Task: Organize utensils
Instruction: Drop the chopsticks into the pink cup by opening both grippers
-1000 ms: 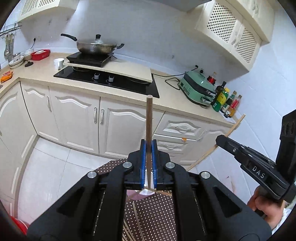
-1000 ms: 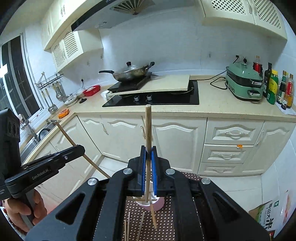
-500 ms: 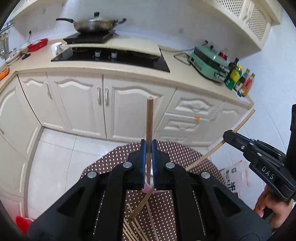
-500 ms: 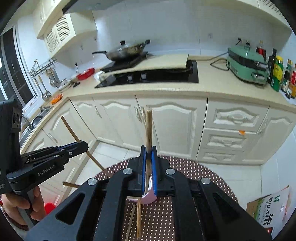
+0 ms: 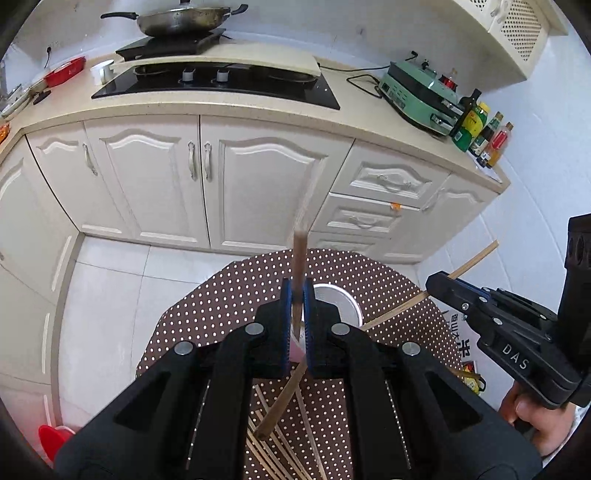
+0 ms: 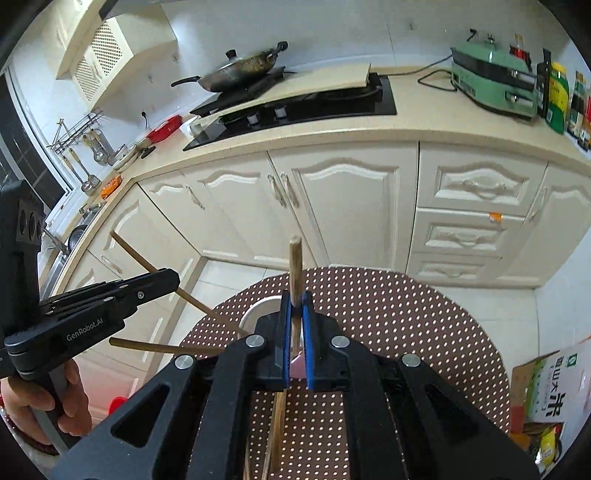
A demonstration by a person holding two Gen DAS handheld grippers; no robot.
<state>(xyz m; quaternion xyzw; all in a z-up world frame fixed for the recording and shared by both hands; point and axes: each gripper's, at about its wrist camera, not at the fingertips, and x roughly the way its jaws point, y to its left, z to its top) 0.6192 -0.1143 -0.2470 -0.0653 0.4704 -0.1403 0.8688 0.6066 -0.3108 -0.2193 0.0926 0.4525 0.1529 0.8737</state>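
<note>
Above the dotted round table (image 5: 229,295), both grippers tilt steeply downward over a pink cup (image 5: 341,301). Left gripper (image 5: 296,325) is clamped on a chopstick (image 5: 298,254) standing upright; right gripper (image 6: 295,328) likewise pinches its chopstick (image 6: 294,266), long axis vertical.

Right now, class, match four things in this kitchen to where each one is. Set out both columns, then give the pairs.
Things:
1. wok
2. cup
3. left chopstick
4. bottles

Places:
A. on the dotted table
B. clamped in the left gripper
C. on the hob at the back of the counter
D. at the counter's far right end

Pairs: 1-C, 2-A, 3-B, 4-D
</note>
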